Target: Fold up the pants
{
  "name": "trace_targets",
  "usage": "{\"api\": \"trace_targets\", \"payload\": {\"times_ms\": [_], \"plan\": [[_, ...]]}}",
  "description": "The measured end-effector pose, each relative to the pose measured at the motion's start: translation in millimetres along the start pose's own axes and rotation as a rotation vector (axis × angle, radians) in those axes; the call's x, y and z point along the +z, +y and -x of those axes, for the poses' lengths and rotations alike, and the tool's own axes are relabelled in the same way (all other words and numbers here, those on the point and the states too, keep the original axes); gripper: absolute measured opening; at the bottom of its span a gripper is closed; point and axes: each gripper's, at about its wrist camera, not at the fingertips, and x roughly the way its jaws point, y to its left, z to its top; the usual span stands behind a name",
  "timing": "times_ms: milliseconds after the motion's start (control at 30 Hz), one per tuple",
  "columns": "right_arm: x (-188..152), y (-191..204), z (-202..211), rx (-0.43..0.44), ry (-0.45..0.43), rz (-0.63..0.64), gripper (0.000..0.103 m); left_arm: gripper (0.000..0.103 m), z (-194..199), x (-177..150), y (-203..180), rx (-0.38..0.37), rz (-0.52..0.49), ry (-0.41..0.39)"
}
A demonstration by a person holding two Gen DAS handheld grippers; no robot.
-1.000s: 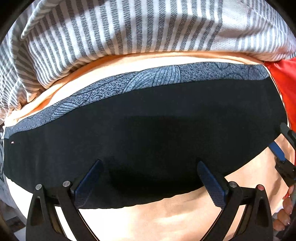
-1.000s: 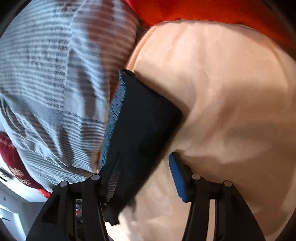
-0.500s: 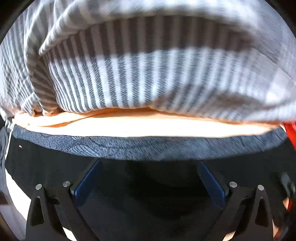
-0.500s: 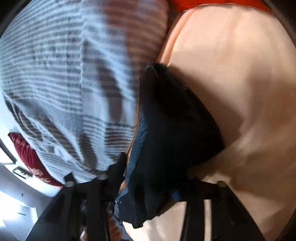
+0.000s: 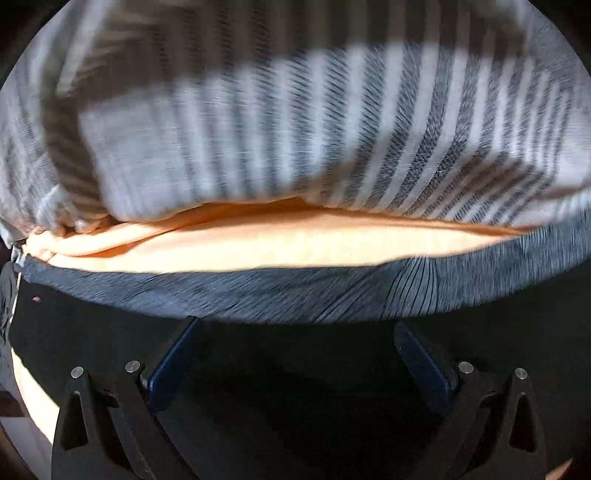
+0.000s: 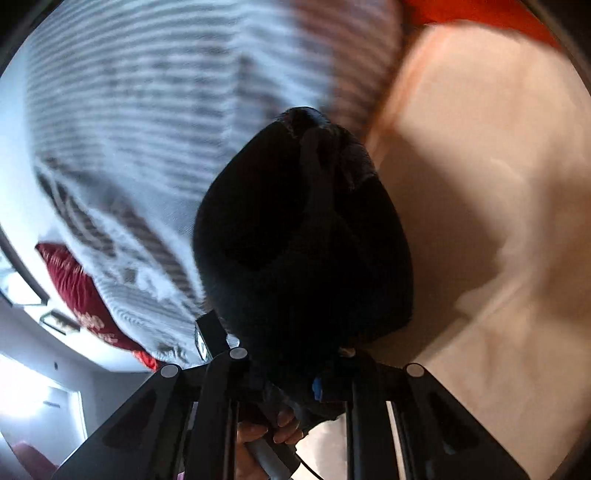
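Note:
Black pants with a grey patterned band lie spread on the peach sheet. My left gripper hovers over them just short of the band, pointing steeply down. It is open and its blue pads stand wide apart. In the right wrist view one end of the pants is bunched into a dark lump raised off the sheet. My right gripper has that end between its jaws, which are closing tight on the fabric.
A grey and white striped duvet is heaped just beyond the band, also seen in the right wrist view. An orange-red cloth lies at the far edge. A dark red cushion sits left. A hand shows below the right gripper.
My left gripper slid across the pants toward the grey band and the duvet. The right jaws came together on the pants' end and lifted it, so the flat fabric bunched up.

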Motion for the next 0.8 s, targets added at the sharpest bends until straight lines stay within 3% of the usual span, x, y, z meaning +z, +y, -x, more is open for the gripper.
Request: {"api": "trace_targets", "payload": {"times_ms": [167,300,433,600,800], "plan": [[-16,56,-12,-0.031,0.037,0.150,0.017,0.103,15,-31,37,-0.024,0.011,0.014],[-37,91,-31,-0.071,0.079,0.249,0.017,0.103,-10,-52,48,-0.038,-0.021,0.075],[-63,122,-61,-0.124,0.121,0.327,0.017,0.103,-7,-46,66,-0.084,-0.029,0.076],[-95,154,-106,-0.238,0.167,0.469,0.017,0.103,12,-33,162,-0.082,0.018,0.011],[-146,159,-183,-0.385,0.222,0.564,0.017,0.103,20,-39,283,-0.039,0.139,0.039]]}}
